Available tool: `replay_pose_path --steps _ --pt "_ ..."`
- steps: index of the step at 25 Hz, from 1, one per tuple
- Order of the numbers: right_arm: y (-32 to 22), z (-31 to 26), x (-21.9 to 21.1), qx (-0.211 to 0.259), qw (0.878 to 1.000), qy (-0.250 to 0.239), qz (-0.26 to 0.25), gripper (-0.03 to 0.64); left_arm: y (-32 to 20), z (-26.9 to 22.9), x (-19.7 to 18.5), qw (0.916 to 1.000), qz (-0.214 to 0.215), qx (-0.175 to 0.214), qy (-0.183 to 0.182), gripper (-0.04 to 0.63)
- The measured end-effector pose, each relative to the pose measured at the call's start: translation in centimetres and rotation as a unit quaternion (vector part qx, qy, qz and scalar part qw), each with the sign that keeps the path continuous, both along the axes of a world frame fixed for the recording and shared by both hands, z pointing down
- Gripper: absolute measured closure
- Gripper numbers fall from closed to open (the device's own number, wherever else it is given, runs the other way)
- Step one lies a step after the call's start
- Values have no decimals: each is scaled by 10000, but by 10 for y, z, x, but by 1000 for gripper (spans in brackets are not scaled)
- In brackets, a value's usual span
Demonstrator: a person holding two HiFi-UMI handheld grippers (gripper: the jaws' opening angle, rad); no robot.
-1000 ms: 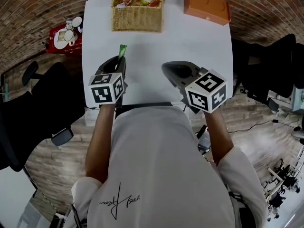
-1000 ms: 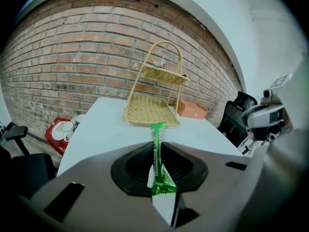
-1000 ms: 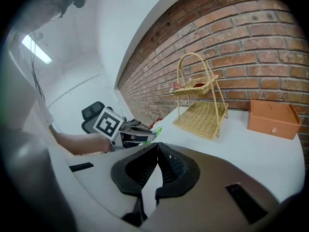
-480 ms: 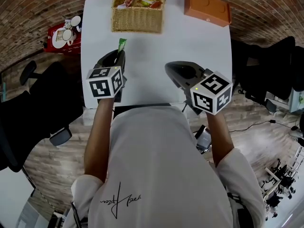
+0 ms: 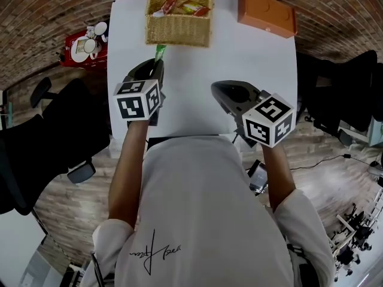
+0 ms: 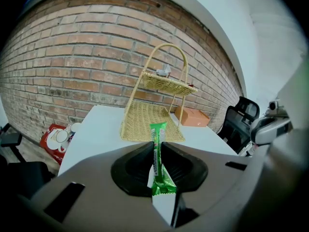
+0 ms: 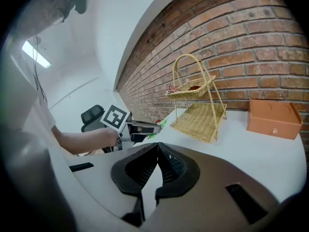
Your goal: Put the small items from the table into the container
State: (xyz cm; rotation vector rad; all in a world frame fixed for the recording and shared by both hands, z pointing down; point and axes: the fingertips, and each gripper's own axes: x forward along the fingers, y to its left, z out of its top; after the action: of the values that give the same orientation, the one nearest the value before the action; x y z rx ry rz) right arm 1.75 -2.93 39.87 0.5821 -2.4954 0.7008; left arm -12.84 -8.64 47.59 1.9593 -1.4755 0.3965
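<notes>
I had the green packet (image 6: 158,129) pinched edge-on in my left gripper (image 6: 157,146). The jaws stood narrow and pressed on its flat faces. Its long axis ran along the jaws, with one end poking out past the tips and the crimped end hanging behind them.

In the head view the packet sat left of centre in the upper part of the frame and seemed clear of the table (image 5: 239,58). It pointed up the picture at the basket (image 5: 178,36), whose near wall lay just beyond its tip. That was the relation the next move hung on: the basket was almost straight ahead of the held end, a touch to the right in the frame, and my left hand was by far the nearer one.

In the left gripper view the basket filled the centre as two tiers. The lower tray faced me with nothing in it that I could see. The upper tray sat under the hoop handle, and in the head view it held other snack packets (image 5: 182,6). I judged the handle's uprights and the upper tray to be the edges to mind, and nothing stood on the white surface between tip and basket.

My right gripper (image 7: 157,146) hung right of centre in the head view. Its jaws were pressed together on nothing, well apart from the basket. The orange box (image 5: 267,14) lay at upper right, out of the way.
</notes>
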Motion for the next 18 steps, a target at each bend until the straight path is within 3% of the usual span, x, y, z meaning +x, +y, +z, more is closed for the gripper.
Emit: replay_pose_path --steps 18 --pt "-11 11 1 -348 9988 -201 262 595 -41 -2 -3 9999 103 -28 -74 534"
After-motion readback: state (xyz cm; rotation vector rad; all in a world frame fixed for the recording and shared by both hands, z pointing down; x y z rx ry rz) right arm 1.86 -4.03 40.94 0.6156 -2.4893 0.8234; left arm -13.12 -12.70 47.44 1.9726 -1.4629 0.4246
